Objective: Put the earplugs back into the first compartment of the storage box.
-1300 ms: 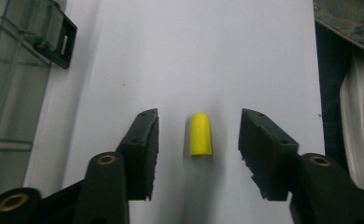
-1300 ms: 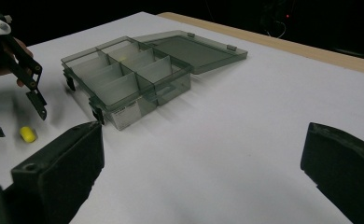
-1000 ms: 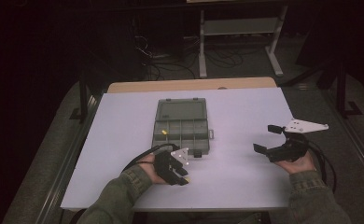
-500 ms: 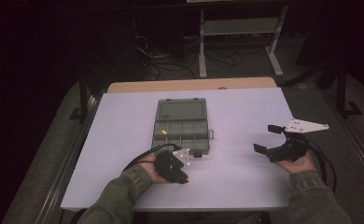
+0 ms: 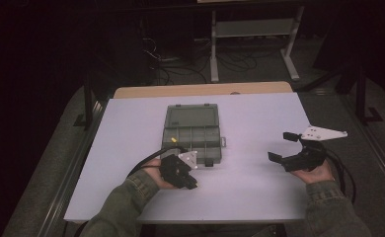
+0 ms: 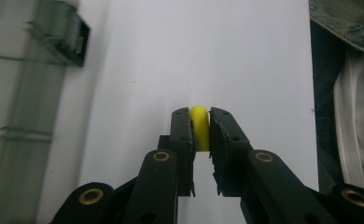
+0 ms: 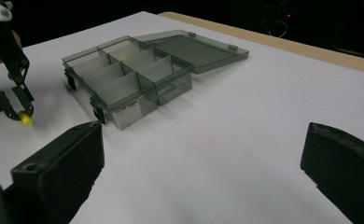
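Observation:
A small yellow rounded piece (image 6: 199, 126) is pinched between the pads of my left gripper (image 6: 199, 114), just above the white table. In the high view, the left gripper (image 5: 190, 183) sits near the front corner of a grey-green compartment box (image 5: 167, 143), tips pointing toward the table's front. From the right gripper view, the yellow piece (image 7: 25, 120) shows at the left gripper's (image 7: 21, 115) tips, left of the box (image 7: 129, 112). My right gripper (image 5: 282, 146) rests at the table's right, open, with nothing between its jaws (image 7: 203, 135).
The box's lid (image 5: 190, 116) lies open flat behind its divided compartments, which look bare. A wooden strip (image 5: 200, 90) runs along the table's far edge. A metal frame and cables stand on the dark floor beyond. Bare white tabletop (image 5: 259, 123) lies between the box and the right gripper.
The left gripper's jaws have come together, and the hand has shifted slightly near the box's front corner. The right gripper has stayed where it was.

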A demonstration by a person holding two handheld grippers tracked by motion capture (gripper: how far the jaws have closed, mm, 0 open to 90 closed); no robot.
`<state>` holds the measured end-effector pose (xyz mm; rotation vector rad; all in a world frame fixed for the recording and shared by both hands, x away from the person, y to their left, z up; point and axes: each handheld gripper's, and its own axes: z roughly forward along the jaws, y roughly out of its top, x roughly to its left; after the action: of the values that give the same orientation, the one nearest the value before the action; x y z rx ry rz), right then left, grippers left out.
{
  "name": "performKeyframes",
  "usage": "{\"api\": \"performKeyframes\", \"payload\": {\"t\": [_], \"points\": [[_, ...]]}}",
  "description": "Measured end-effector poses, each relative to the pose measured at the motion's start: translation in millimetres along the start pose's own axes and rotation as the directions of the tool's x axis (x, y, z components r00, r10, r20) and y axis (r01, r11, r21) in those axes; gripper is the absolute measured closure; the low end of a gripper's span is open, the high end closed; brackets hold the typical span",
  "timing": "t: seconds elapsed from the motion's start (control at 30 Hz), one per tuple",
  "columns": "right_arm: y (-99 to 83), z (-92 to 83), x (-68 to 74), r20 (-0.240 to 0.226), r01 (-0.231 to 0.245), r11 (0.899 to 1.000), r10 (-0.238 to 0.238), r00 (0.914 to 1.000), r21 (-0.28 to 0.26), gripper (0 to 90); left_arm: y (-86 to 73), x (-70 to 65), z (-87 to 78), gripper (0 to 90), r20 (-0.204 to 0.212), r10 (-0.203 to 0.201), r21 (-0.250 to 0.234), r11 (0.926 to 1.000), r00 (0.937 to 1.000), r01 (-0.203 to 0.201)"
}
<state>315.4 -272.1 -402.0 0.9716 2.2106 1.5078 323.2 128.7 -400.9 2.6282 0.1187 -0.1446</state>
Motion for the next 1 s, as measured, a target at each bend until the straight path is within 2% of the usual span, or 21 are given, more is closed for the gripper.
{"api": "performKeyframes", "payload": {"t": [0.23,0.47,0.67,0.83,0.93,1.0], "points": [[-0.2,0.9,0.6,0.001,-0.002,1.0,0.002,1.0,0.005,0.0,-5.7,10.5,-25.7,79.6,-0.048,-0.03,-0.053,0.9982,0.9984,0.028],[-0.6,1.2,0.1,0.003,-0.003,1.0,0.003,1.0,0.005,0.0,-10.8,28.1,-51.0,79.6,-0.107,-0.074,-0.1,0.993,0.9915,0.063],[-0.7,1.2,0.0,0.002,-0.003,1.0,0.003,1.0,0.006,0.0,-12.3,41.7,-68.7,79.6,-0.154,-0.111,-0.145,0.9854,0.9818,0.089],[-0.7,1.2,-0.1,0.003,-0.002,1.0,0.002,1.0,0.006,0.0,-12.6,53.0,-75.4,79.6,-0.184,-0.135,-0.147,0.9832,0.9736,0.108],[-0.7,1.1,-0.2,0.002,-0.003,1.0,0.003,1.0,0.005,0.0,-16.7,61.9,-78.9,79.5,-0.189,-0.165,-0.189,0.9735,0.968,0.129],[-0.7,0.9,-0.2,0.003,-0.004,1.0,0.004,1.0,0.006,0.0,-20.6,68.2,-80.1,79.4,-0.201,-0.19,-0.206,0.9673,0.961,0.148]]}}
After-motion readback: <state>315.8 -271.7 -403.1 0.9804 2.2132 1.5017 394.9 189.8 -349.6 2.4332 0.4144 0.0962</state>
